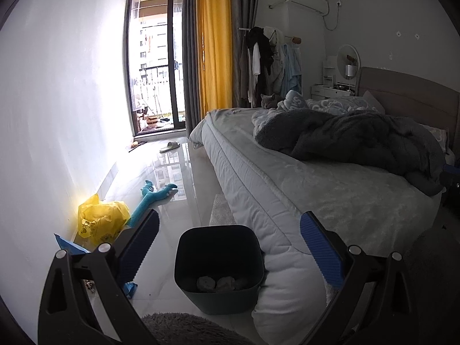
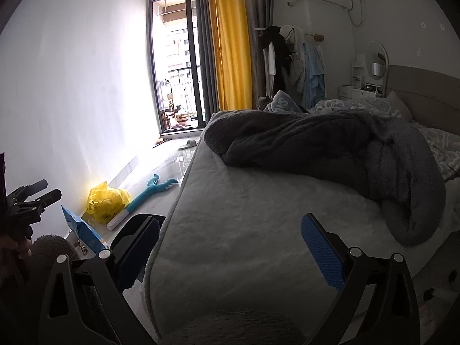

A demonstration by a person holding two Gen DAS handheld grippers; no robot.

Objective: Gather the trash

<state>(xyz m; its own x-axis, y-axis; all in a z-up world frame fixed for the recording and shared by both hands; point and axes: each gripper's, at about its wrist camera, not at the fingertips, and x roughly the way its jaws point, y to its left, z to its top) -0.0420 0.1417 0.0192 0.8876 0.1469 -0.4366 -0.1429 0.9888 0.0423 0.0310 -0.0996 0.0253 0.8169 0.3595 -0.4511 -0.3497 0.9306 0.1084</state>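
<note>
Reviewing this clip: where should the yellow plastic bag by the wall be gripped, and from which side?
Probably pinch the yellow plastic bag at its raised, crumpled top edge, coming from above on the room side. It lies slumped against the wall, so that side is blocked, and the upstanding folds give the open left gripper something thin to close on.

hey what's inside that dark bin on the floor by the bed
Inside the dark square plastic bin, a few crumpled pale wads lie on the bottom. The near wall hides the rest of the floor of the bin, so more may lie there.

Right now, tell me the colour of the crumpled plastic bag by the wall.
Yellow plastic bag, clearest in the left wrist view.
</note>
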